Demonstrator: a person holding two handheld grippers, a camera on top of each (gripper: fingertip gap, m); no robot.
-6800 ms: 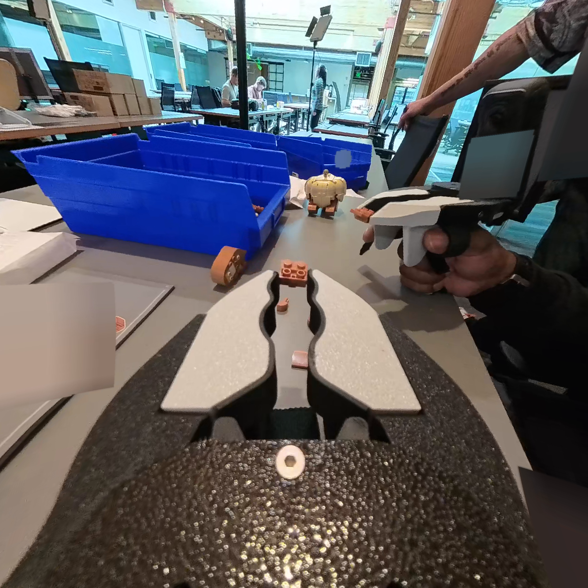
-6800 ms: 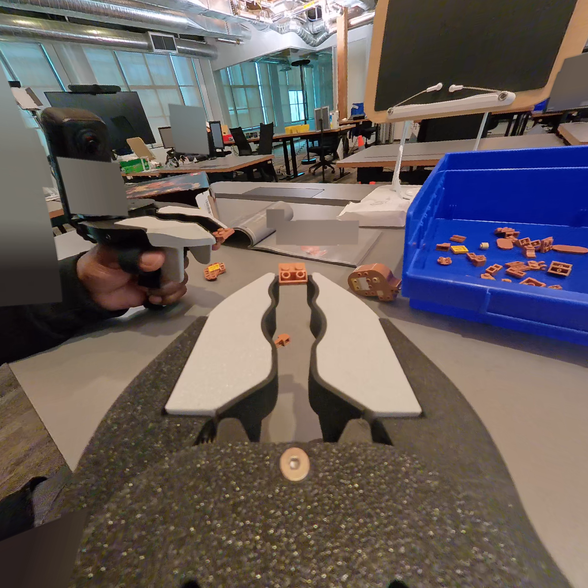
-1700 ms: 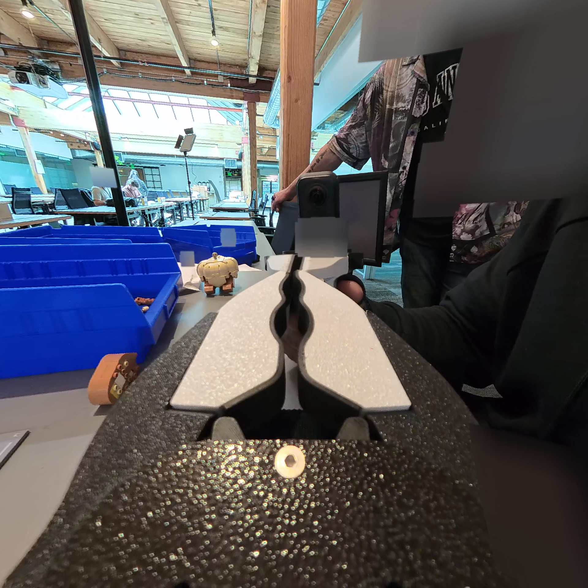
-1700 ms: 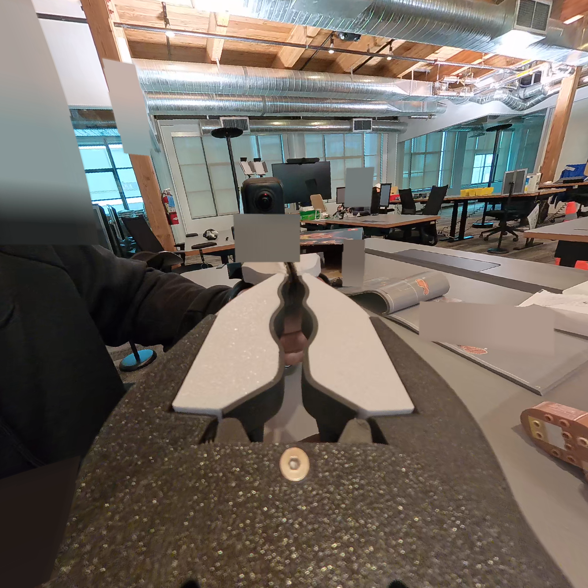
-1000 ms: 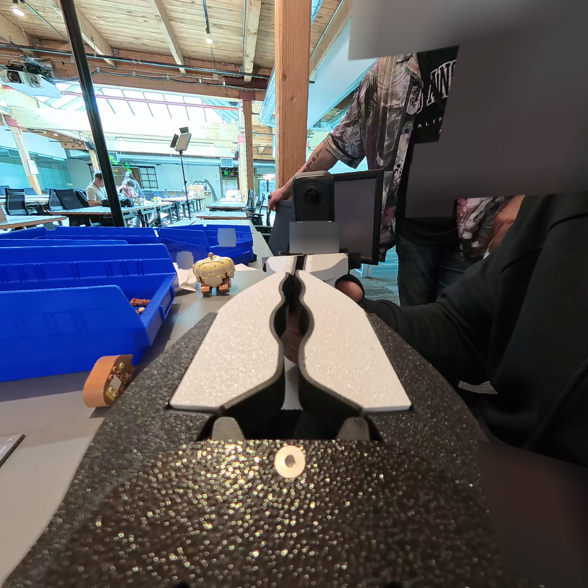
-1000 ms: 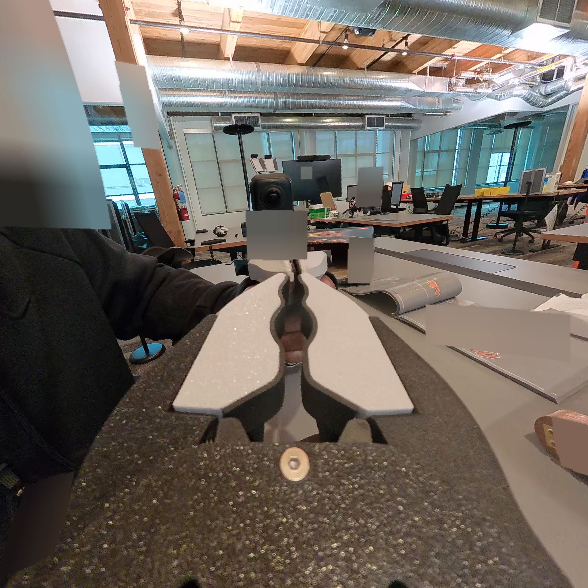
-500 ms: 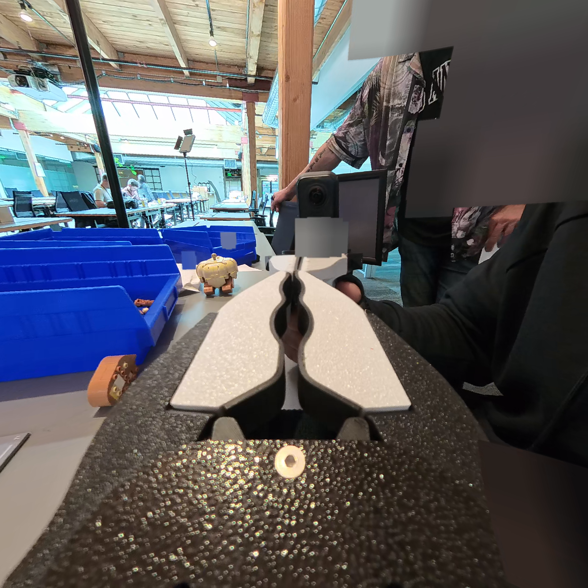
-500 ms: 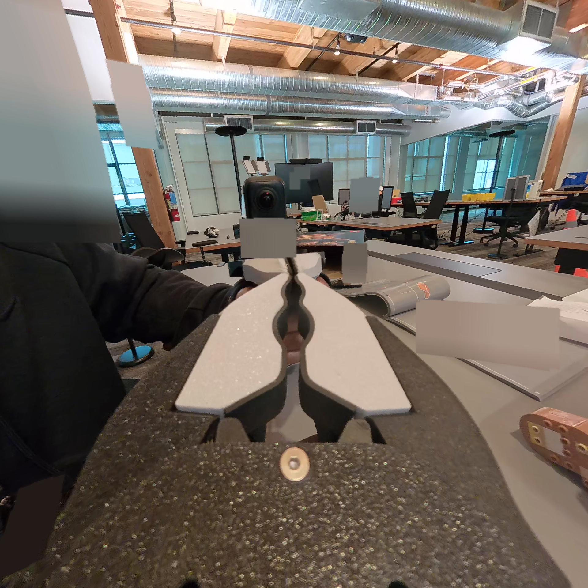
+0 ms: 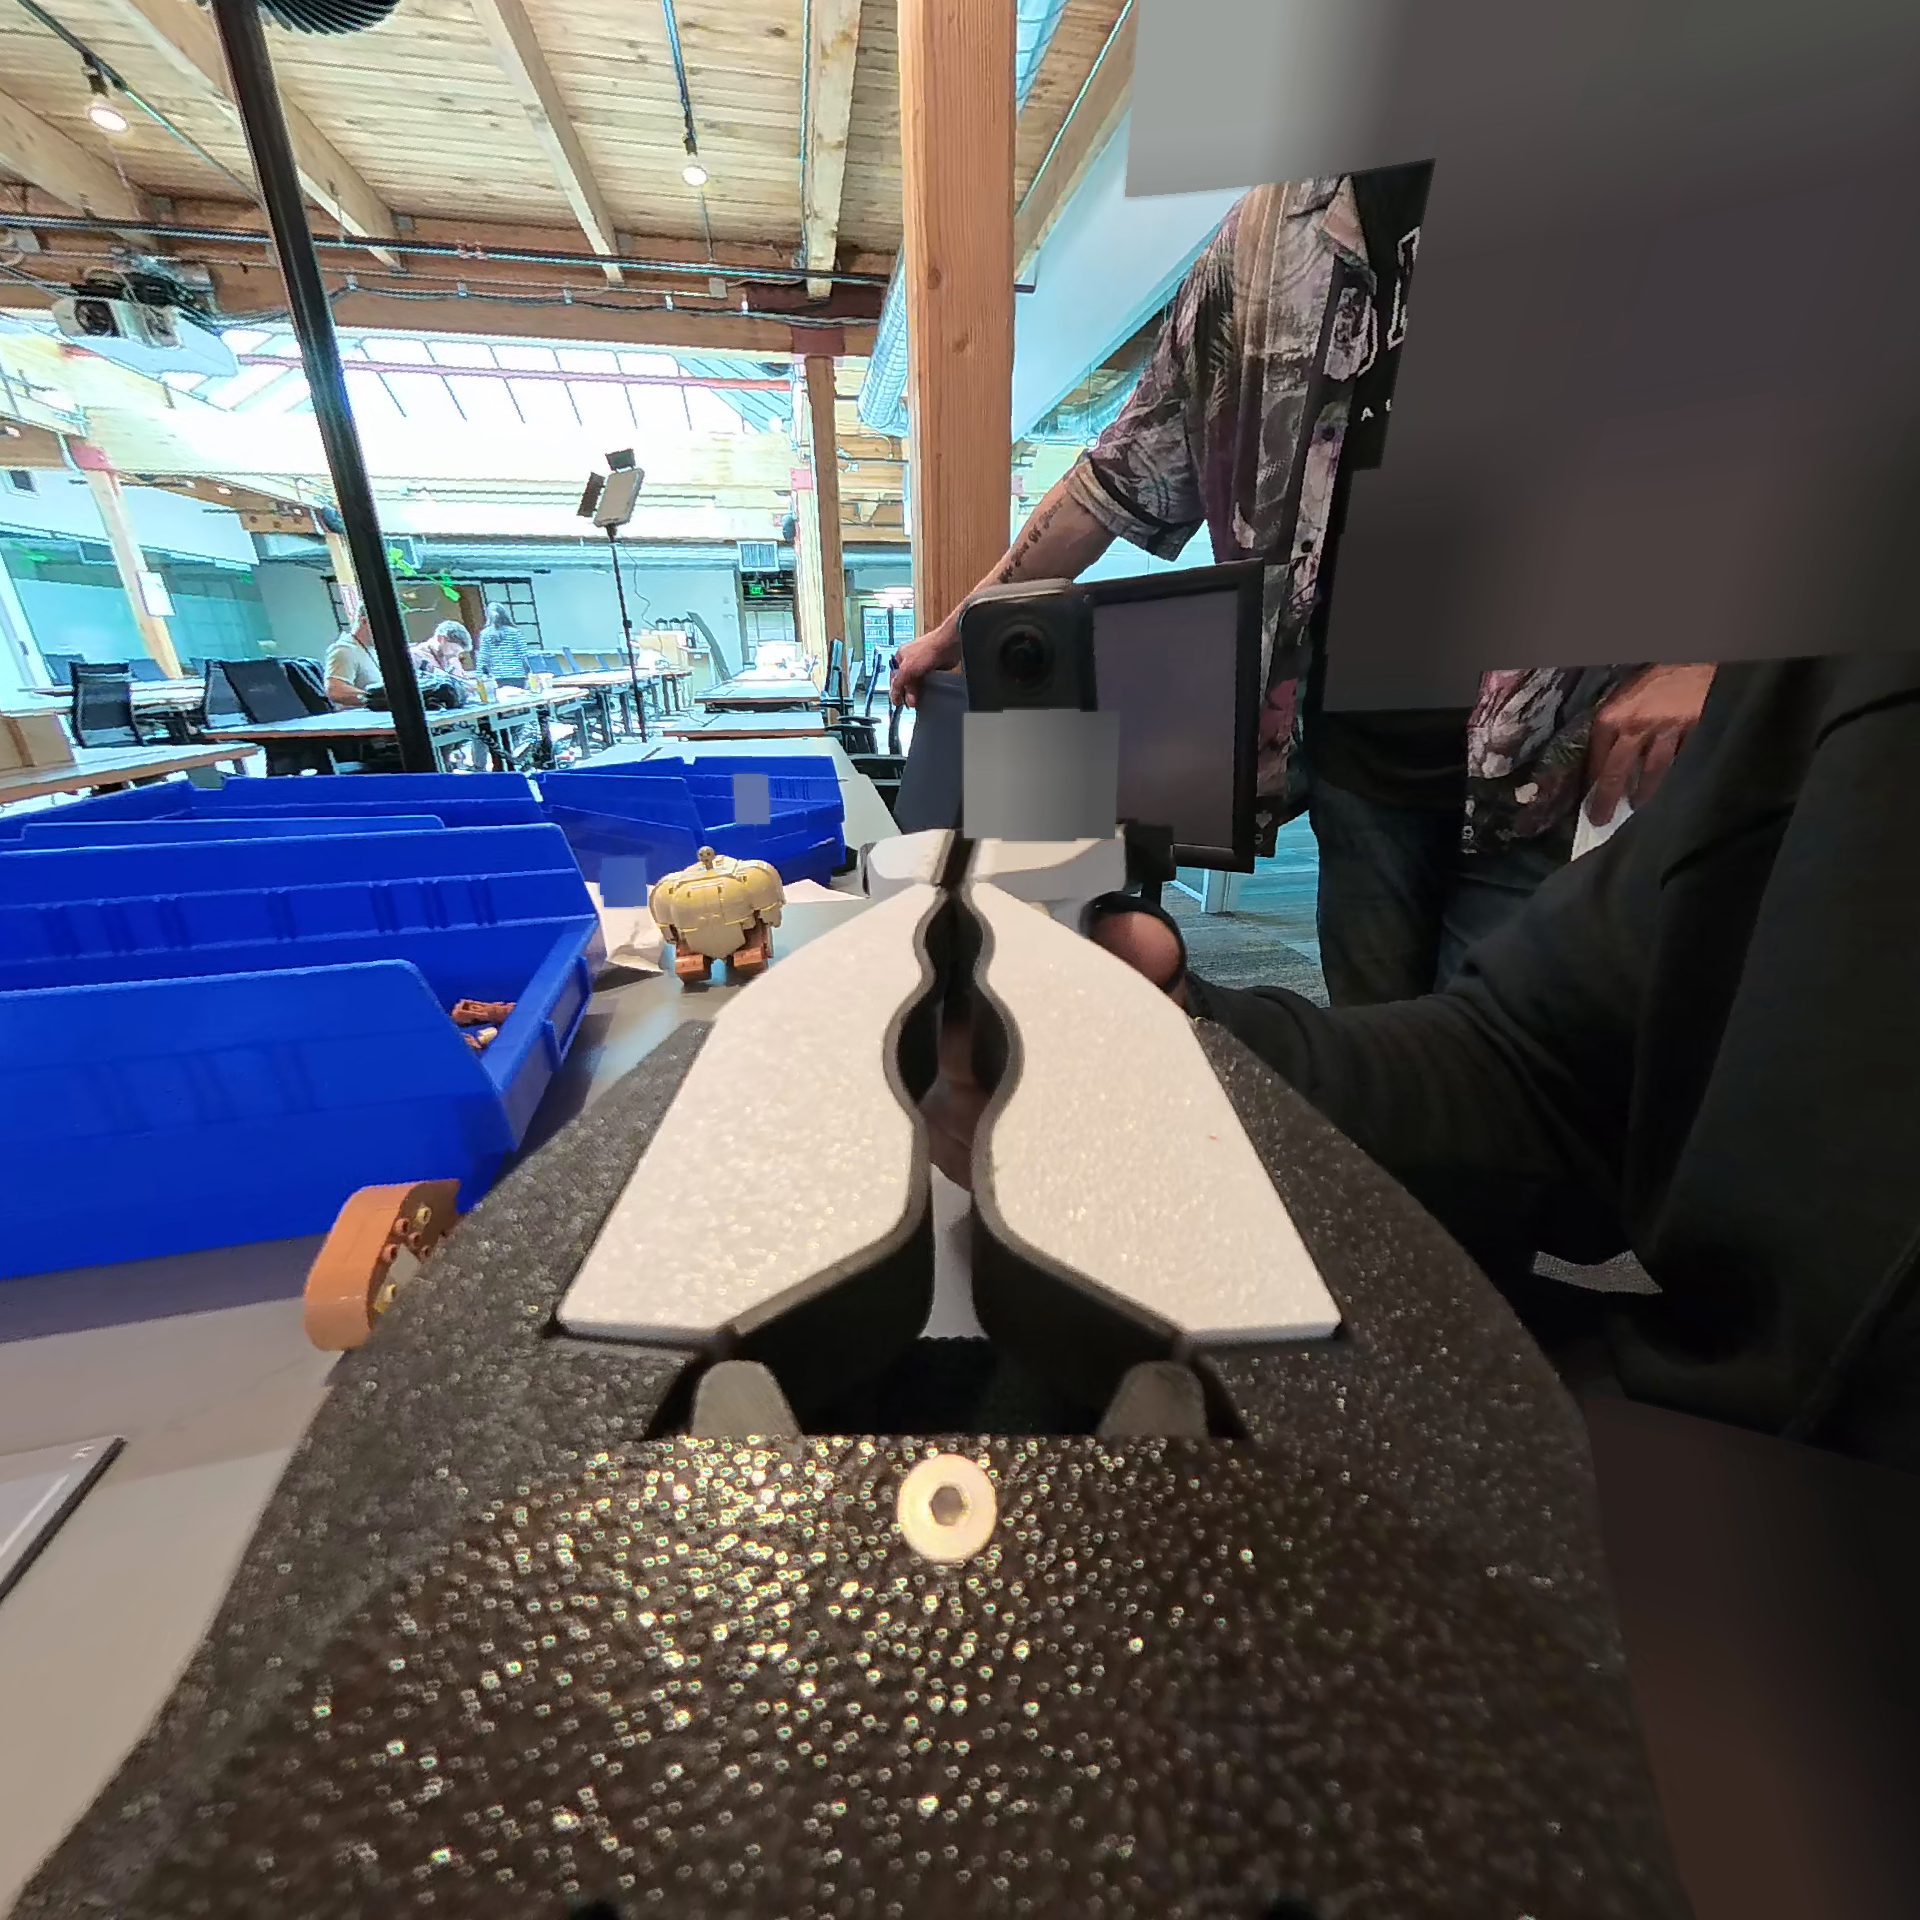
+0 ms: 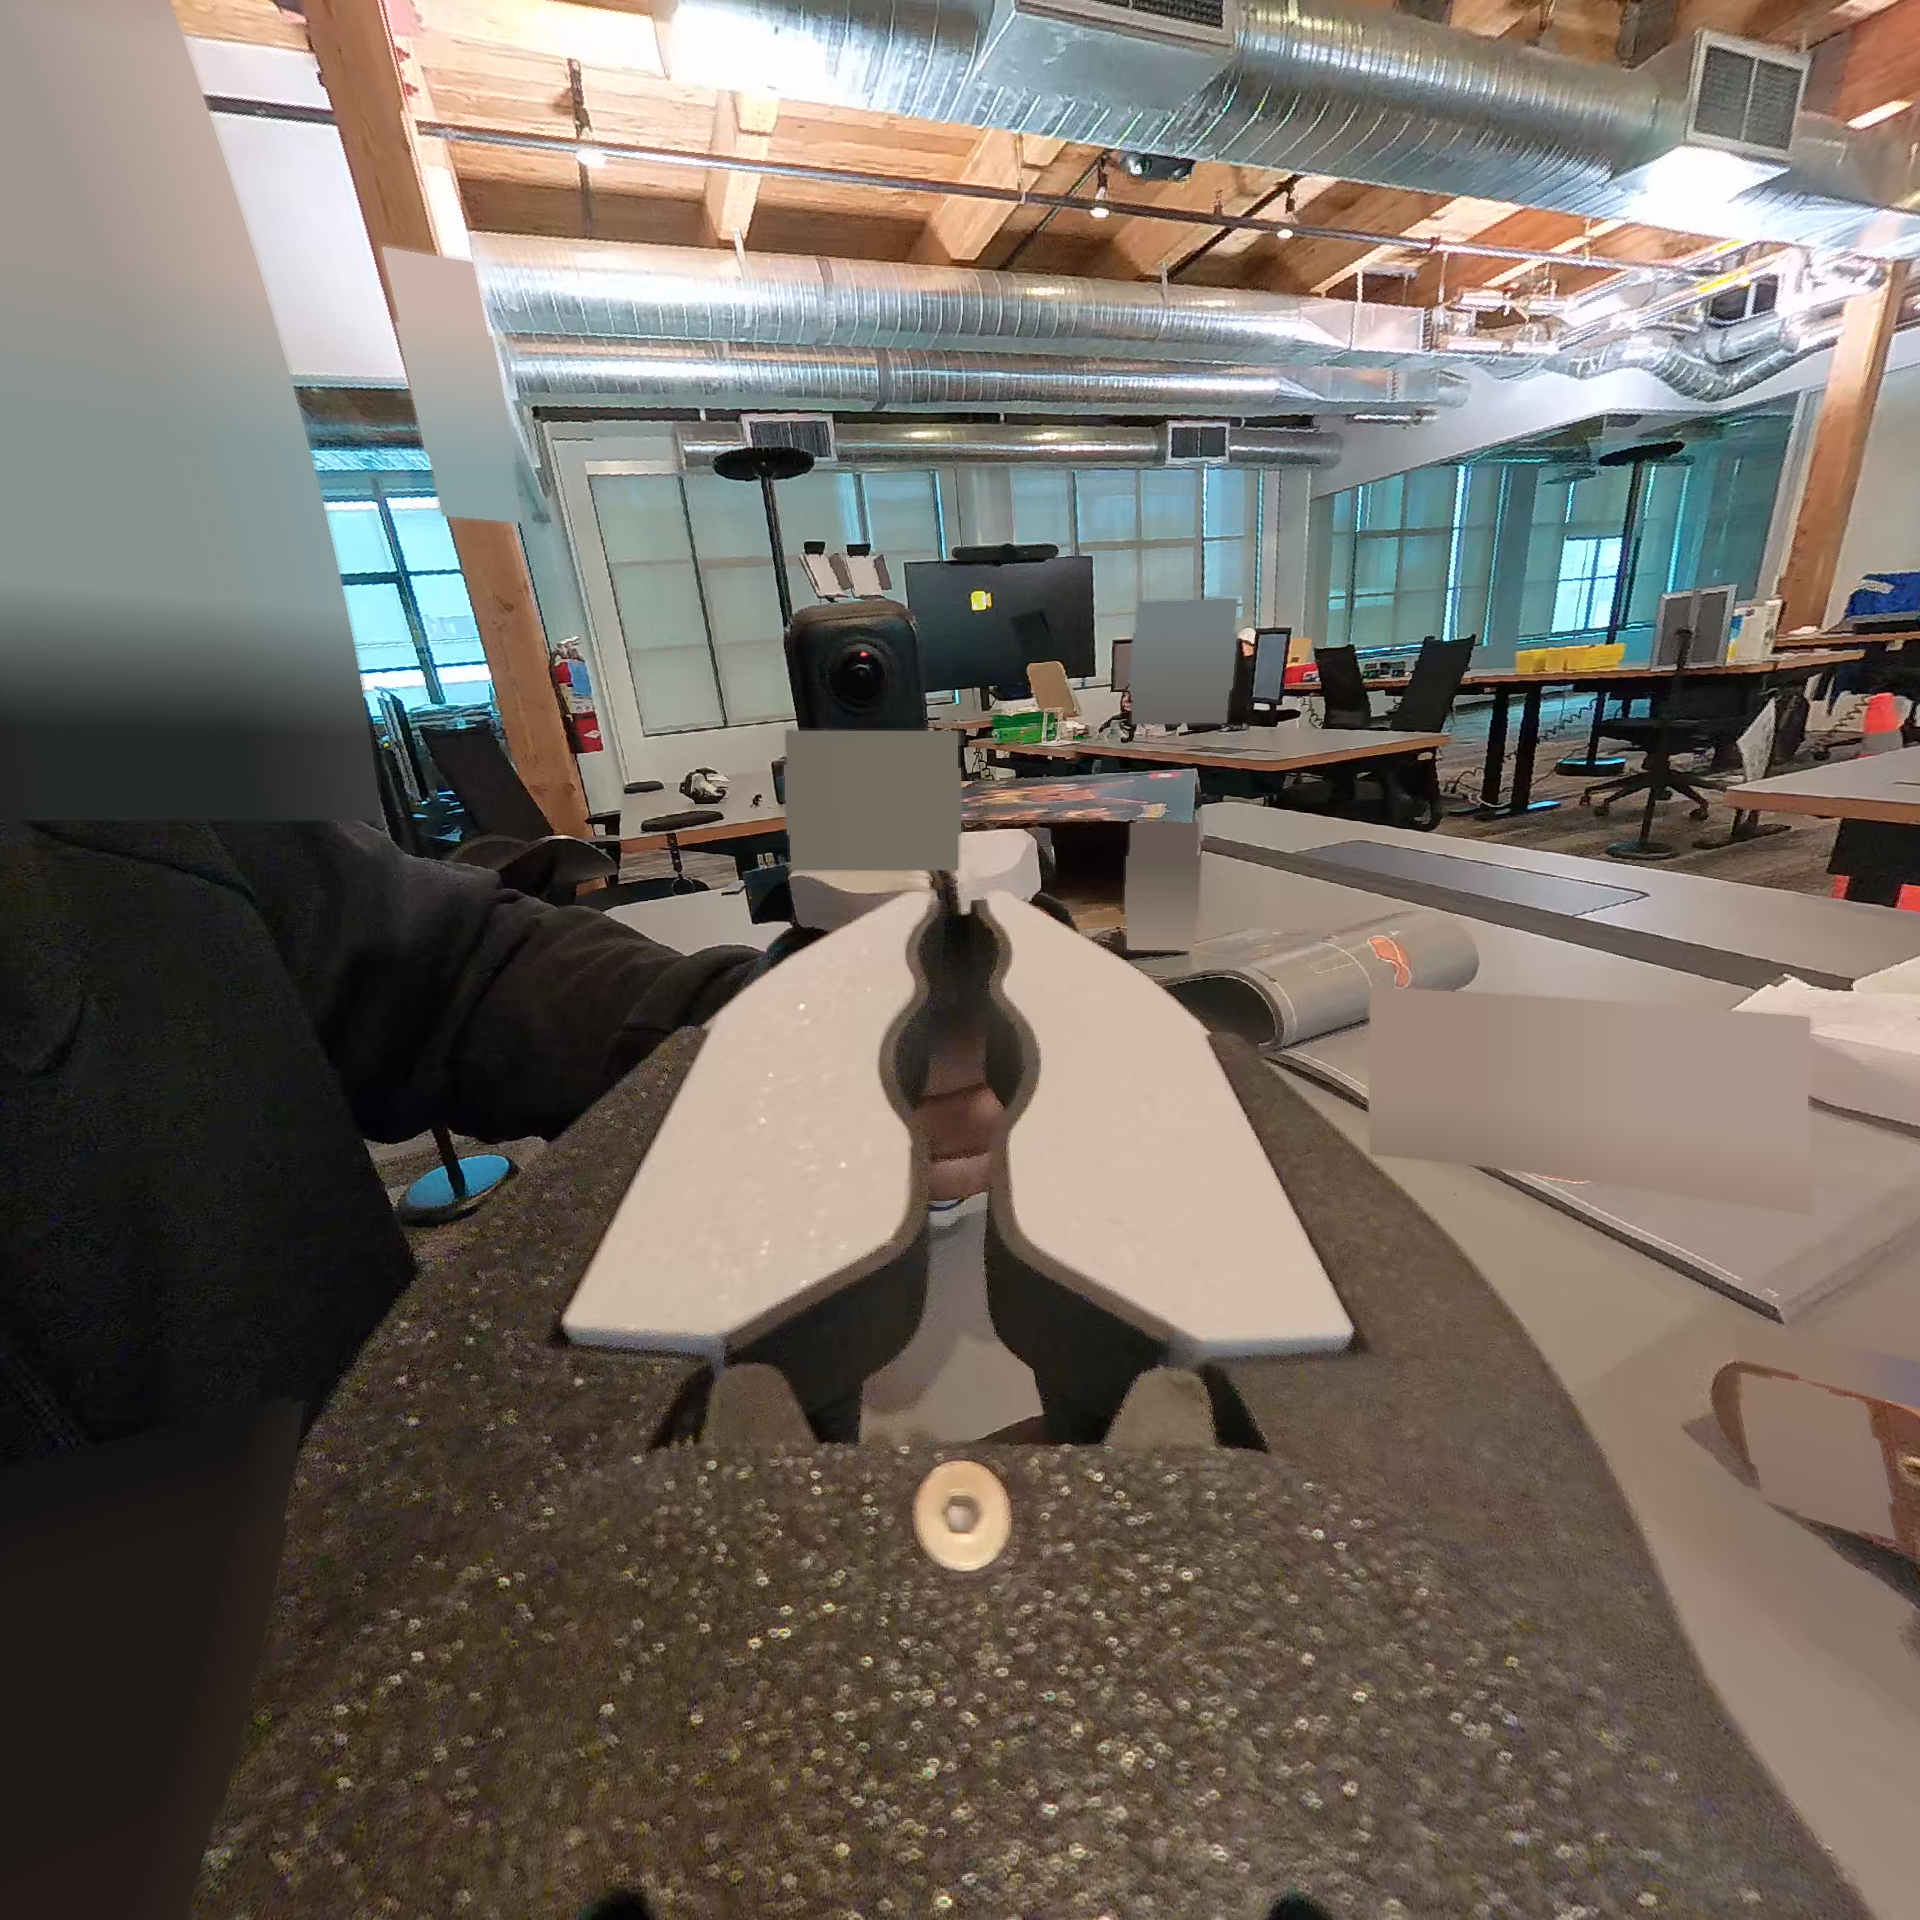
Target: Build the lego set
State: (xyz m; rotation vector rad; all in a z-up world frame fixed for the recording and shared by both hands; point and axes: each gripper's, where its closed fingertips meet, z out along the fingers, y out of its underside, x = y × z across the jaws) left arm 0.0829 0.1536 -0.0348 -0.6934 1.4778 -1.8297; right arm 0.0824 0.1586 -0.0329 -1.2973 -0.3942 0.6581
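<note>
My left gripper [image 9: 951, 899] and my right gripper [image 10: 951, 909] are raised above the table and point at each other, tip to tip. The left gripper's fingers are pressed together, and no piece shows between them. The right gripper's fingertips stand a narrow slit apart, with only dark behind. In the left wrist view the right gripper [image 9: 961, 857] shows just past my tips. In the right wrist view the left gripper [image 10: 940, 883] shows the same way. What lies where the tips meet is hidden.
Blue bins [image 9: 260, 1039] stand to the left, one holding loose brown pieces [image 9: 480, 1013]. A tan brick figure [image 9: 715, 914] stands beyond them. A round brown brick part [image 9: 374, 1257] lies on the grey table [image 9: 156, 1455]. An open booklet [image 10: 1351, 977] lies to the right. A person [image 9: 1247, 416] stands behind. Only a small space, under 4 cm, lies between the two pairs of fingers.
About seven seconds ago each gripper held a small orange brick low over the table. In the last half second the right fingertips parted slightly. The left gripper stayed shut and barely moved.
</note>
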